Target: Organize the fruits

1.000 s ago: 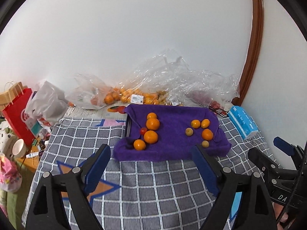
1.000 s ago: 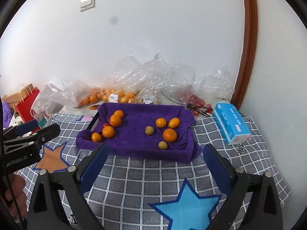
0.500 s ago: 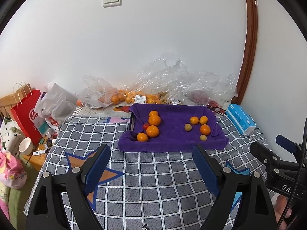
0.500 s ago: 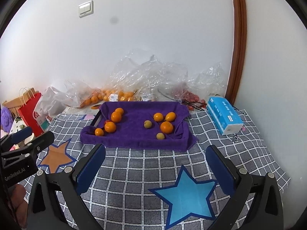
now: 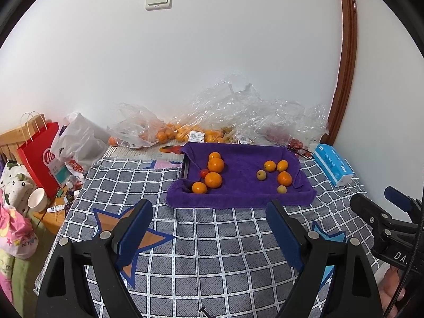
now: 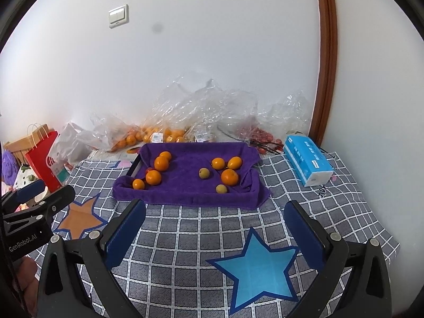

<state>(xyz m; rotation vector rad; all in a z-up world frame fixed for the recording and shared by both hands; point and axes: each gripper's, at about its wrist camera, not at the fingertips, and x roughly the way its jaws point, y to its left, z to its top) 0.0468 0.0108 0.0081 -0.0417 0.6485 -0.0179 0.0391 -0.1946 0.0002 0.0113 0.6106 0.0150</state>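
Currently both grippers are standing with jaws spread wide and nothing between them: the left gripper [image 5: 209, 225] and the right gripper [image 6: 214, 225] are hovering over the checked blanket [image 5: 225, 238], well short of the fruit.

Ahead of the left gripper, the purple towel [image 5: 238, 175] is lying draped over a tray whose dark edge [image 5: 185, 168] is showing at its left. On it, to the left, four oranges are sitting bunched, the largest [image 5: 213, 179] touching a small red tomato [image 5: 204, 172]. Further right, a looser group is sitting with a greenish fruit [image 5: 261, 175] a little apart from an orange [image 5: 284, 178].

Risks, as judged: round fruit is likely to be rolling on the soft, sagging towel when nudged; closing on one of the touching oranges may be knocking its neighbour or crushing the tomato; the raised towel folds at the right may be snagging a finger.

Behind the towel, clear plastic bags [image 5: 251, 116] of more fruit are piling against a white wall. A blue tissue pack [image 6: 307, 161] is lying right of the right gripper, a red paper bag [image 5: 42, 156] far left.
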